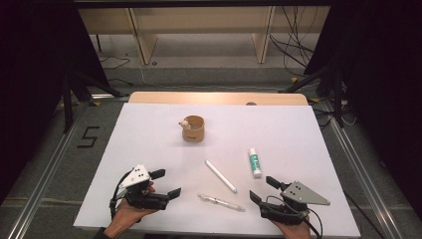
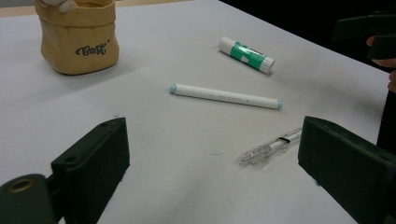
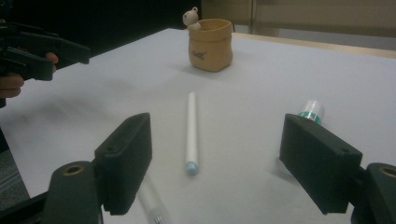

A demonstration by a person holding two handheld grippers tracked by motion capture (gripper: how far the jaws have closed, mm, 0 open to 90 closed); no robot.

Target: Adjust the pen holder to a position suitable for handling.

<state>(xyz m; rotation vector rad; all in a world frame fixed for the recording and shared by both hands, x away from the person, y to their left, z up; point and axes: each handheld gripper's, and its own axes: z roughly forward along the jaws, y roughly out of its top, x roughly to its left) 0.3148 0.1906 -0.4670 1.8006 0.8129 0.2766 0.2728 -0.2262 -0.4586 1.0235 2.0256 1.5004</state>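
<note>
While both grippers idle at the near table (image 1: 149, 134) edge in the high view, left gripper (image 1: 166, 183) and right gripper (image 1: 262, 189) each empty with jaws spread wide, the clear pen (image 1: 221, 202) lies between them, white marker (image 1: 221, 176) and glue stick (image 1: 254, 162) just beyond, pouch (image 1: 193, 128) farther back. Left gripper view: clear pen (image 2: 272, 148) near the right-hand jaw, untouched, looks light, stiff, slick, so grab mid-barrel. Right gripper view: jaws released, framing the white marker (image 3: 191, 132), glue stick (image 3: 310, 111) by the right-hand jaw.

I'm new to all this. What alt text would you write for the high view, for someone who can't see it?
A person's hands hold two open black grippers, left and right, at the near edge of a white table. Between them lie a clear plastic pen, a white marker and a green-and-white glue stick; a tan fabric pouch stands farther back.
</note>
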